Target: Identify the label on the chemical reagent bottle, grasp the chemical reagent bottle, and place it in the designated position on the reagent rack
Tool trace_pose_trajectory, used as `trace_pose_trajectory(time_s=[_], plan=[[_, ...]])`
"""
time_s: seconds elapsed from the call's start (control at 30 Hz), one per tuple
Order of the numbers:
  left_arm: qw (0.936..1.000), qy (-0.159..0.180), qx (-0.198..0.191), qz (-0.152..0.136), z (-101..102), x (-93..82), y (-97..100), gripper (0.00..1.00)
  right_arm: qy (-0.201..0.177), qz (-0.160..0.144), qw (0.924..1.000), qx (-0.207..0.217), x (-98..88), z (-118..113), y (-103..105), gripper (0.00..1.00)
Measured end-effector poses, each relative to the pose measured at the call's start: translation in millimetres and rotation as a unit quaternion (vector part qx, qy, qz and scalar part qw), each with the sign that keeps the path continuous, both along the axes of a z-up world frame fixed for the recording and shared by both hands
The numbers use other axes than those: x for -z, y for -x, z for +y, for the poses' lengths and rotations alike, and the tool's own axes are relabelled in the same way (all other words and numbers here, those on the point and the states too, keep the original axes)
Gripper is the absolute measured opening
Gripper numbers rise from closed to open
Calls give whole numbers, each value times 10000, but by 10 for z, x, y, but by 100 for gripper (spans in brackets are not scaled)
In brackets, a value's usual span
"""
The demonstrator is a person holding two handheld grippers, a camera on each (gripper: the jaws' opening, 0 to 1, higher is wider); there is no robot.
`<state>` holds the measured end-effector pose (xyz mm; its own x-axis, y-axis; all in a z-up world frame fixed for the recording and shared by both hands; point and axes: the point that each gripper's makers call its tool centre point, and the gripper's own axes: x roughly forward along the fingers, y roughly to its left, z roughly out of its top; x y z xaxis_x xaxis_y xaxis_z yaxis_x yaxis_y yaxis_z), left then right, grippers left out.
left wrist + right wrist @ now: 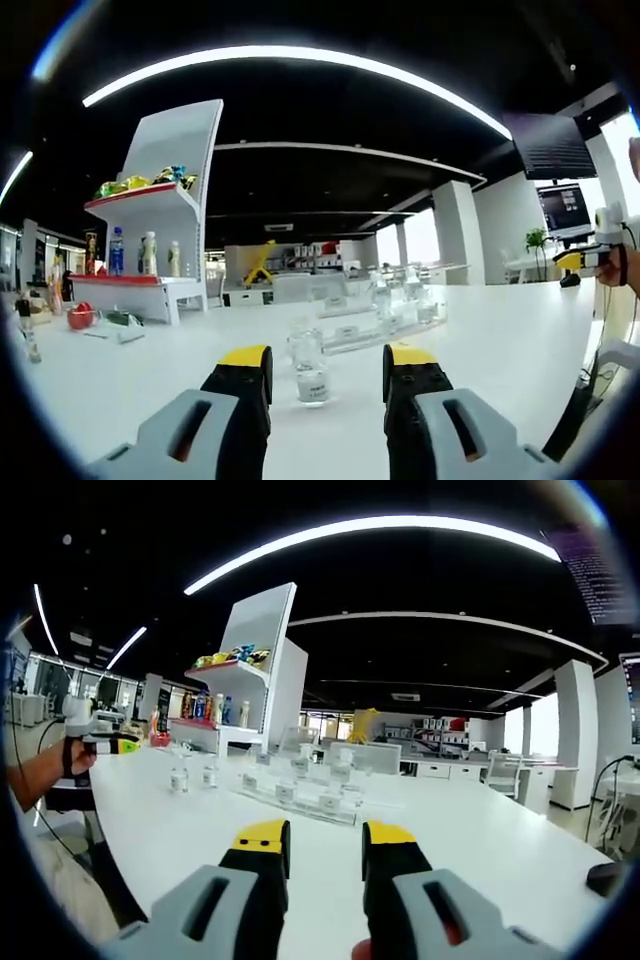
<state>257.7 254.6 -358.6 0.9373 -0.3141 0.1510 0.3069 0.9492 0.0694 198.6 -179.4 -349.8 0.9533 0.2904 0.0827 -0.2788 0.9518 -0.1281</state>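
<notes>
- Left gripper view: the left tool (325, 365) is seen with its two yellow-tipped jaws spread apart, and nothing is held between them.
- A small clear reagent bottle (310, 367) with a pale label is seen upright on the white tabletop (500, 340), framed in the gap between those jaws; whether either jaw touches it cannot be told. The print on the label is too small to be read.
- Beyond the bottle, a clear reagent rack (385, 318) is laid across the tabletop, with further small bottles standing on it.
- At the right edge of this view, the right tool (582, 259) is seen gripped by a hand (618, 268), raised well clear of the tabletop.
- A white display shelf (160, 215) carrying drink bottles and packets is seen at the left, behind the tabletop.
- Right gripper view: the right tool (325, 835) is shown with its jaws parted by a narrow gap; nothing is gripped and nothing is touched.
- The reagent rack (300, 795) is seen farther along the tabletop (480, 840), well apart from the jaws, with small labelled bottles set on it.
- Two more small bottles (193, 777) are seen standing side by side to the left of the rack.
- At the far left, the left tool (110, 743) is seen held by a hand (78, 755), near those two bottles.
</notes>
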Motion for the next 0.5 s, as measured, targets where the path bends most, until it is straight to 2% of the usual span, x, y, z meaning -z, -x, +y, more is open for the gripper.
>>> trace_pose_trajectory(time_s=[0.5], plan=[[10000, 46, 26, 4, 45, -57, -11, 45, 48, 160, 9998, -122, 82, -125, -39, 28]])
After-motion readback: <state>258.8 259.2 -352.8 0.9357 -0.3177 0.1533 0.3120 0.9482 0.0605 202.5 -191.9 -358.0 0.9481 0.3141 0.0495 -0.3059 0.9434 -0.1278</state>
